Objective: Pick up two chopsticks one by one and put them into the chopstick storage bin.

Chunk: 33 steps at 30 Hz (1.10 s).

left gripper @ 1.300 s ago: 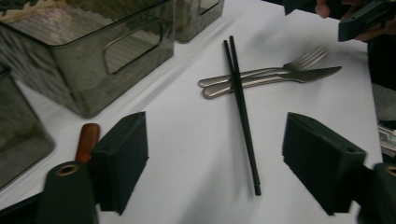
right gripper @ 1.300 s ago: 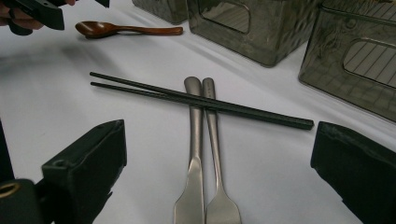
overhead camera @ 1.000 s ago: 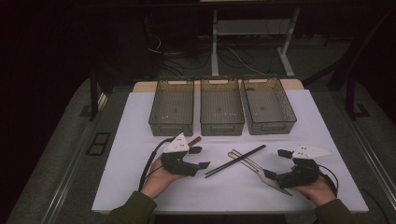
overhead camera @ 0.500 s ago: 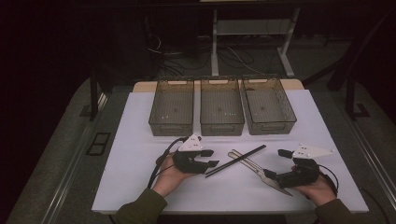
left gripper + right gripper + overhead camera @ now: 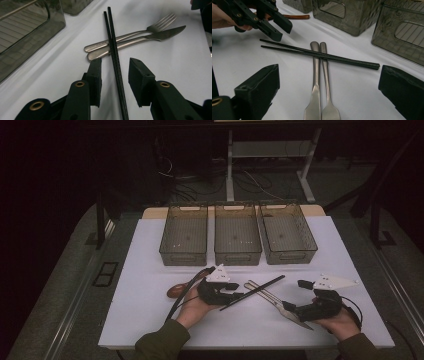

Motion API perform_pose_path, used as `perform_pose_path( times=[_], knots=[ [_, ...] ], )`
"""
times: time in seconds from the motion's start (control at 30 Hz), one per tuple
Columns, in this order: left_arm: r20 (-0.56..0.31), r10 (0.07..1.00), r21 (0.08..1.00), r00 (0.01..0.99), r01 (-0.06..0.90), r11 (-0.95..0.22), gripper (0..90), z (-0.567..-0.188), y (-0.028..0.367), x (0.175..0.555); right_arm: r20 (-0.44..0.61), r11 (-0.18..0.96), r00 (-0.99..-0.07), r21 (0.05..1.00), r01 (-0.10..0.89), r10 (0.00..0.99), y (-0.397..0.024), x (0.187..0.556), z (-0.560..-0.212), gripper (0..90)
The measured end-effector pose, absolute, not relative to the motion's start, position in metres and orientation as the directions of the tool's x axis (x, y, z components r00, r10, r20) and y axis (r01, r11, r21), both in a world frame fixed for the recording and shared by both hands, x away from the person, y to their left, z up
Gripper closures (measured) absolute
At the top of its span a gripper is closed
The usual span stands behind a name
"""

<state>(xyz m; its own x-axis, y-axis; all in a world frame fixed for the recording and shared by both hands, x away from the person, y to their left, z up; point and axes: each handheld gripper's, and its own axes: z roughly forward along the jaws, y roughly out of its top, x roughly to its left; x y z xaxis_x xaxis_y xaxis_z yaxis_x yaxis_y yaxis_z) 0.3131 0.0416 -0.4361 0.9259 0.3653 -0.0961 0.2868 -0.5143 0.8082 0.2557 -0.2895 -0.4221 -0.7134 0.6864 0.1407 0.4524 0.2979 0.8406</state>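
- Your left claw (image 5: 113, 75) is down over the black chopsticks (image 5: 113, 53), jaws narrowed and just been closing, with both sticks lying between them but the pads not pressing yet.
- The chopsticks run straight ahead from that claw, crossing over the fork (image 5: 130, 33) and knife (image 5: 140, 41) just beyond its tips, all flat on the counter (image 5: 150, 270).
- Watch out: the two sticks lie side by side, so a squeeze could catch one and flick the other out sideways.
- You're gripping near one end, so the far end may droop and drag the fork and knife along as you lift.
- Pads this low could also scrape the counter and skid.
- Your right claw (image 5: 324, 90) sits wide, holding nothing, the fork and knife handles pointing away ahead of it.
- Three bins (image 5: 237, 257) wait beyond both claws, well apart from the cutlery.
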Motion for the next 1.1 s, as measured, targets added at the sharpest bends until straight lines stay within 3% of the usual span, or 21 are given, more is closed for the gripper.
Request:
perform_pose_path(
  times=[1.1],
  knots=[
    [-0.083, 0.368, 0.766, 0.926, 0.296, -0.571, 73.5, -0.451, 0.034, 0.318, 0.137, 0.305, -0.718, 0.839, 0.45, 0.683, -0.29, 0.256, -0.422, 3.1]
  ],
)
